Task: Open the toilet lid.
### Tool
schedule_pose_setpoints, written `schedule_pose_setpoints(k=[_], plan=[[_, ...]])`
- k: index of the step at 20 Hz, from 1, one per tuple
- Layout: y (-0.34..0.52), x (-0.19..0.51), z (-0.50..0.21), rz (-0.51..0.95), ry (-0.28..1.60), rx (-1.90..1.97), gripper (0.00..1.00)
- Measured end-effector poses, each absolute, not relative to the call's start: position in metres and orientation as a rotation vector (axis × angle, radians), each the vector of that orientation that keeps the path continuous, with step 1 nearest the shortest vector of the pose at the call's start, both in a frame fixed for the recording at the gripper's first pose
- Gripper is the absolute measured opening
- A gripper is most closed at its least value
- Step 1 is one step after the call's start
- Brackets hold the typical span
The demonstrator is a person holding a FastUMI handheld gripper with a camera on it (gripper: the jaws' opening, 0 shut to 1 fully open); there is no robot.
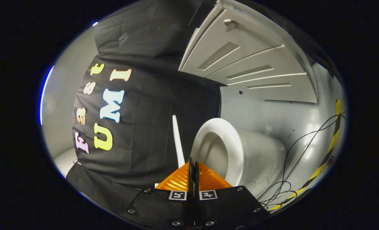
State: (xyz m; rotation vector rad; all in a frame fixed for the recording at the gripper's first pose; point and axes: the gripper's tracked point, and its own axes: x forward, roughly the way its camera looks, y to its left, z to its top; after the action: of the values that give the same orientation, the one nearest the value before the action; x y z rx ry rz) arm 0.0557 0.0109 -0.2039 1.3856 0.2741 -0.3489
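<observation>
With the lid (pixel 177 140) raised edge-on just ahead of the closed, empty gripper (pixel 193 166) and the bowl (pixel 240 153) open beside it, back straight off without nudging it.

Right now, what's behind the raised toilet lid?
The black cloth wall stands behind the lid, beyond the shut gripper. The lid's hinge and the wall's base are hidden by the fingers.

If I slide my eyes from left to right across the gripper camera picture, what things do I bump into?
Black cloth wall → thin white raised lid → the shut fingers → toilet bowl → black cables → yellow-and-black striped tape.
</observation>
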Motion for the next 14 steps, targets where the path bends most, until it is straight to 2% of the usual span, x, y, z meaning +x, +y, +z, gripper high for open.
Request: schedule_pose_setpoints(k=[14], plan=[[0.054,0.077,-0.100,-0.186,0.234,1.223,0.00]])
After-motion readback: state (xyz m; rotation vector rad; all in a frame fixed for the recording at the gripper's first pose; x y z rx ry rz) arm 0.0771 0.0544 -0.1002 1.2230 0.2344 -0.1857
